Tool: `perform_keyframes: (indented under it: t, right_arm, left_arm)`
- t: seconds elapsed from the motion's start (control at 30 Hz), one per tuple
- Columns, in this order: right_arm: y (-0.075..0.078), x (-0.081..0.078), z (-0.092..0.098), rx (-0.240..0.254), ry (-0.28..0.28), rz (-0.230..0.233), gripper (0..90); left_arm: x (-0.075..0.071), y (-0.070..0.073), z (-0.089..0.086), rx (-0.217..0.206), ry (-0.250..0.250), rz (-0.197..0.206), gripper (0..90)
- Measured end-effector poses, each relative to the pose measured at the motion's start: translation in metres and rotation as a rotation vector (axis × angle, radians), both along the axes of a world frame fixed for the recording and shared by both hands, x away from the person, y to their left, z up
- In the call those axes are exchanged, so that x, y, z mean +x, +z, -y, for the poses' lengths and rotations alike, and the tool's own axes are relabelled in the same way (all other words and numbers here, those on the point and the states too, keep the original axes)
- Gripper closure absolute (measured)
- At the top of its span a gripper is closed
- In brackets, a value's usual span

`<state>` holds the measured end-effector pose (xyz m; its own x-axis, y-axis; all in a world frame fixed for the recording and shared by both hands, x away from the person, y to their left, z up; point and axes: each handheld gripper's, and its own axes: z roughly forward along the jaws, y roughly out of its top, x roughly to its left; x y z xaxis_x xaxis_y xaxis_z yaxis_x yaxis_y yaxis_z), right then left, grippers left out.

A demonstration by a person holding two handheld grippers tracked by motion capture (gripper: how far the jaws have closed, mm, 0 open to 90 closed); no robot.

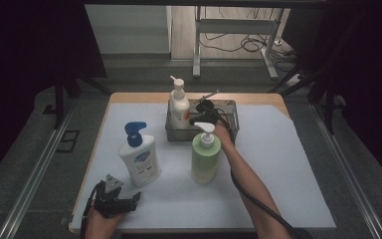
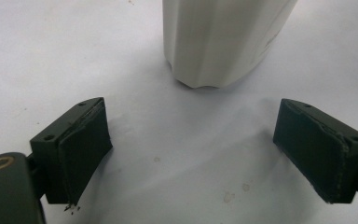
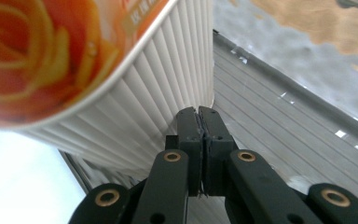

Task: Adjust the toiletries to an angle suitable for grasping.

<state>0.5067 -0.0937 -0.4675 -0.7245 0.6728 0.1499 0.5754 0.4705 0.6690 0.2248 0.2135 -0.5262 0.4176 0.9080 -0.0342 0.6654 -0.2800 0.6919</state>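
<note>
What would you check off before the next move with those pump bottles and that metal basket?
1. Orange-label bottle stands upright in the metal basket: ok.
2. Right gripper jaws shut with nothing between them, beside that bottle: ok.
3. Right gripper clear of the bottle's ribbed side: cannot tell.
4. Left gripper jaws open and empty: ok.
5. Blue-pump bottle upright ahead of the left gripper, not touched: ok.
6. Green bottle upright on the sheet, close to the right forearm: ok, watch it.

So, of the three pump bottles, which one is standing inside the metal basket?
The white bottle with the orange label: it stands in the metal basket, while the blue-pump bottle and the green bottle stand on the white table cover in front.
</note>
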Motion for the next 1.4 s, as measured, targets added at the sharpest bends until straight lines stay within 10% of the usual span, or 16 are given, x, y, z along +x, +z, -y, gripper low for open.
perform_keyframes:
  t: [1.4]
  right_arm:
    - [0.002, -0.003, -0.012, 0.01, 0.084, -0.002, 79.3]
  left_arm:
    - [0.0, 0.0, 0.0, 0.001, 0.0, 0.001, 10.2]
